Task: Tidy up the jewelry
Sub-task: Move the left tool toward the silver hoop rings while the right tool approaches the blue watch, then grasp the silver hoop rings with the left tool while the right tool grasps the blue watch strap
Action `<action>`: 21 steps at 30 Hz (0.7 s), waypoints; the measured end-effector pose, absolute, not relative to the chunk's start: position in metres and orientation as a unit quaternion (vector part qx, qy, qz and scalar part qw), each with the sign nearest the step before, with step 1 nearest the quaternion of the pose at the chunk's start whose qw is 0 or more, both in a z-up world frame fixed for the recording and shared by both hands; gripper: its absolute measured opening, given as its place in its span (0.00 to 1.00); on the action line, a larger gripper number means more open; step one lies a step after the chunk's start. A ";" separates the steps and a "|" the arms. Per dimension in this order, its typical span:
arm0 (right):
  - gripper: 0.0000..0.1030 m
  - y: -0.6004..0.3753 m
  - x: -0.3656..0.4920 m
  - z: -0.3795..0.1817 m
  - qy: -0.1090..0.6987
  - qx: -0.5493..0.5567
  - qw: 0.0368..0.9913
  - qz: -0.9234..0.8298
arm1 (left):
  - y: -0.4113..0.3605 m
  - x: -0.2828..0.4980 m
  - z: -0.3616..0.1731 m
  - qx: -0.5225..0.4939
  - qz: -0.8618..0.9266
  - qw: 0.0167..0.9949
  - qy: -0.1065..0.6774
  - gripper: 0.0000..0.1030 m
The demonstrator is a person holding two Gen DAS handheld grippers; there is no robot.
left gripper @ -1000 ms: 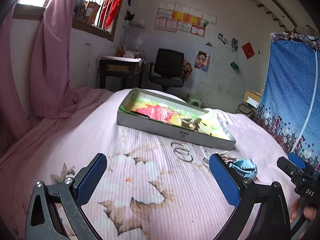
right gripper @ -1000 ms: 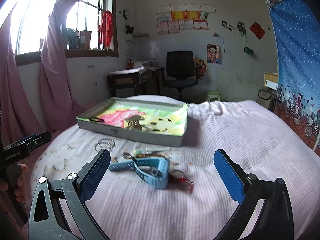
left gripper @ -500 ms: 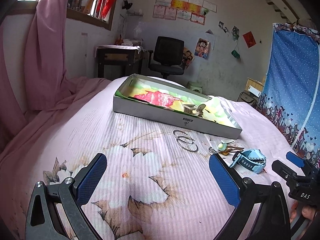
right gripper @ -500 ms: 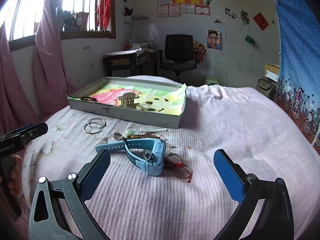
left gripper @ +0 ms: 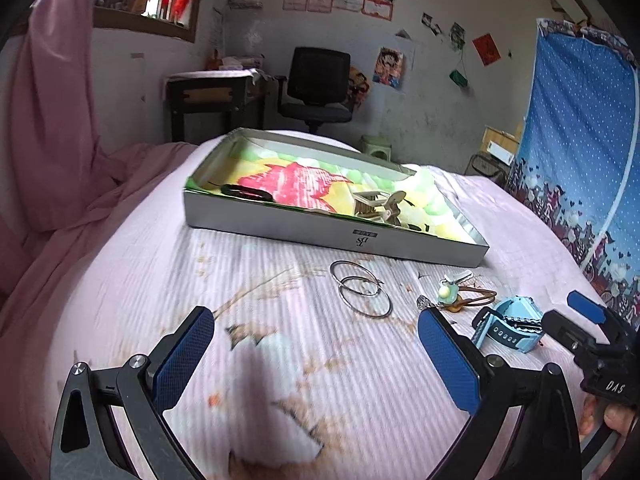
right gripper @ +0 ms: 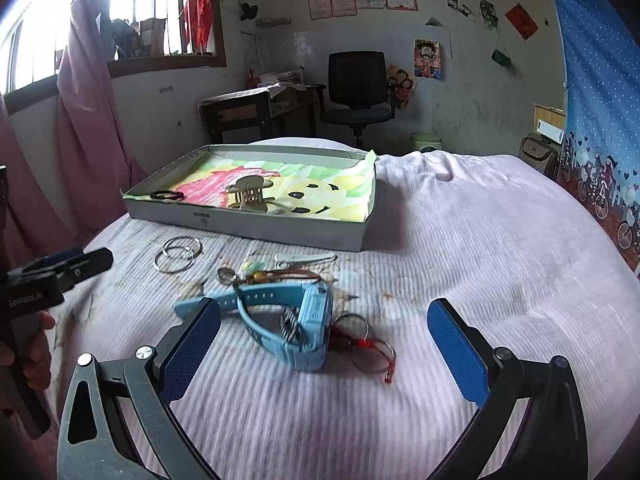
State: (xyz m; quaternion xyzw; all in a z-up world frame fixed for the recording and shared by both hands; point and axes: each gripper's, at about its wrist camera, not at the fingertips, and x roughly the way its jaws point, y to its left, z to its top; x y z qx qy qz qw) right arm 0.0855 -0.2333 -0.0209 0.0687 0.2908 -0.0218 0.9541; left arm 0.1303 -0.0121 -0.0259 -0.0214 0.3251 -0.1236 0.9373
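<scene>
Moved lower and closer: right gripper toward blue watch, left gripper toward two rings.

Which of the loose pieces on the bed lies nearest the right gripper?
The blue watch, just ahead of the open right gripper; the two silver hoops lie farther off, near the tray.

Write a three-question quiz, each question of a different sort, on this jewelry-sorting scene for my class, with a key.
1. True or false: the blue watch already lies inside the tray.
2. Which lies nearest the tray's front wall? A) silver hoops B) white hair clip C) red-tipped rings
3. Fill in: both the left gripper and the right gripper are ____ and hold nothing.

Key: 1 false, it lies on the pink bedsheet; 2 B; 3 open.
</scene>
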 end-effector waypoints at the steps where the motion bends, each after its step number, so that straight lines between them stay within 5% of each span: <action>1: 0.99 -0.235 0.088 -0.020 0.291 0.072 0.954 -0.023 | -0.014 0.135 -0.027 -0.021 -0.127 0.935 0.329 0.98; 6: 0.96 -0.243 0.103 -0.019 0.298 0.097 0.949 -0.022 | -0.023 0.152 -0.034 -0.022 -0.140 0.927 0.348 0.87; 11: 0.67 -0.247 0.114 -0.024 0.320 0.107 0.941 -0.021 | -0.035 0.168 -0.041 -0.024 -0.155 0.918 0.365 0.74; 21: 0.45 -0.248 0.124 -0.034 0.350 0.112 0.930 -0.012 | -0.042 0.182 -0.050 -0.040 -0.170 0.911 0.373 0.58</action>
